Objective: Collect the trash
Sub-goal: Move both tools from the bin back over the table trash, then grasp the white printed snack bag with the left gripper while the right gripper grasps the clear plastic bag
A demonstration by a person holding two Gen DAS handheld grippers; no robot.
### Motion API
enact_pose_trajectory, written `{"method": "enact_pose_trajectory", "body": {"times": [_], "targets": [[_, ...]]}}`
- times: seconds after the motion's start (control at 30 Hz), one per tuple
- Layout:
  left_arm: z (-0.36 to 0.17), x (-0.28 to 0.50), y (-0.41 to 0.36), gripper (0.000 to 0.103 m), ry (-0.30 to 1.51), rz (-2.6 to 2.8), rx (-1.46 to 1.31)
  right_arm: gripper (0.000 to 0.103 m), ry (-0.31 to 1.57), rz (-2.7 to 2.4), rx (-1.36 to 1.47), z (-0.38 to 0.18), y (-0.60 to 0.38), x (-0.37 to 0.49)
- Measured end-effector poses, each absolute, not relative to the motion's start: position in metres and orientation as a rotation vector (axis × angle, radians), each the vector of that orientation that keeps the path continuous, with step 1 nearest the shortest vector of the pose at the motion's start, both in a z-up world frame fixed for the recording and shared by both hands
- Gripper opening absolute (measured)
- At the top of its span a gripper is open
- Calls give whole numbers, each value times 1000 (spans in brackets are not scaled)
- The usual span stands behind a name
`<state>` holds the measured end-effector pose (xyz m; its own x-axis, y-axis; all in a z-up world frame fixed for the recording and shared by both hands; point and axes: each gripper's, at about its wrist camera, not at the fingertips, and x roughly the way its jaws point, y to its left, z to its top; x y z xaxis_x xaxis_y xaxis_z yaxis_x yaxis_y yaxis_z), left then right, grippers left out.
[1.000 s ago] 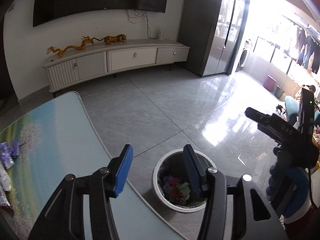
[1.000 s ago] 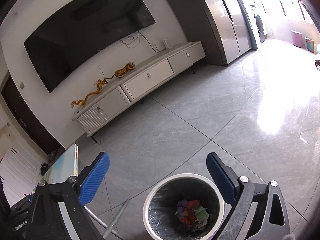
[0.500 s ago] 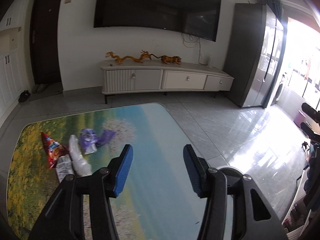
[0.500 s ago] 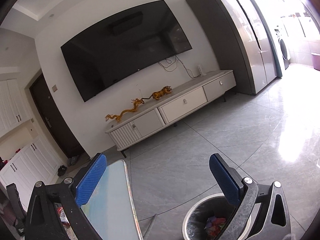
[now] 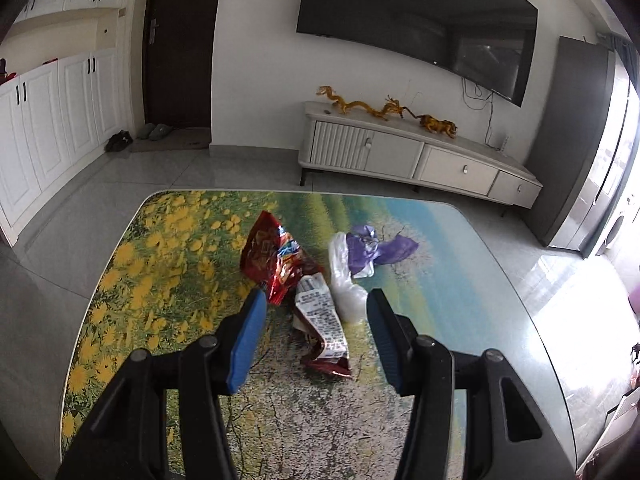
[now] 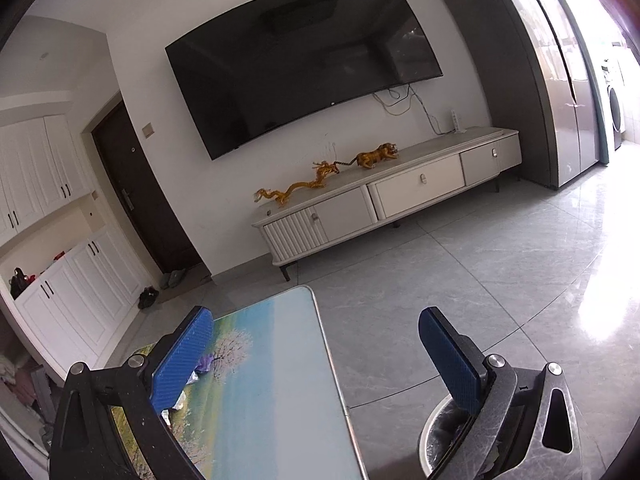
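In the left wrist view several pieces of trash lie on the picture-printed table: a red snack bag, a torn wrapper with white print, a clear plastic bag and a purple wrapper. My left gripper is open and empty, its jaws on either side of the torn wrapper, above the table. In the right wrist view my right gripper is open and empty over the table's right edge. The trash bin stands on the floor, partly hidden behind the right finger. A bit of purple trash peeks beside the left finger.
A white TV cabinet with gold dragon figures stands against the far wall under a large TV. White cupboards and a dark door are at left. Grey tile floor surrounds the table.
My left gripper has swung from over the bin to over the table and now faces the trash pile close up. My right gripper has lifted and turned left, away from the bin.
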<state>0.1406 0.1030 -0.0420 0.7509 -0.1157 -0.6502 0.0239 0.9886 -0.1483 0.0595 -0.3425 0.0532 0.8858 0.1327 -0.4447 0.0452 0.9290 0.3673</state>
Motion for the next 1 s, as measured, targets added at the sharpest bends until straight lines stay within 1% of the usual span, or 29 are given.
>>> {"method": "enact_pose_trajectory", "body": {"times": [0.27,0.67,0.73,0.8,0.9,1.0], "targets": [[-85,163,94,51,826,-117,-143,103,595,152,336,23,-292,96],[-117,190,96,50,906,-151,-165,102,733,332,254,-20,-202,150],[-121,191,97,46,912,-157,-160,100,753,355,239,-26,-186,156],[-121,191,97,39,903,-159,-140,99,777,381,223,-33,-171,161],[-123,189,100,32,898,-172,-135,96,811,419,204,-45,-151,167],[-124,182,102,30,887,-186,-132,92,844,459,183,-56,-128,176]]}}
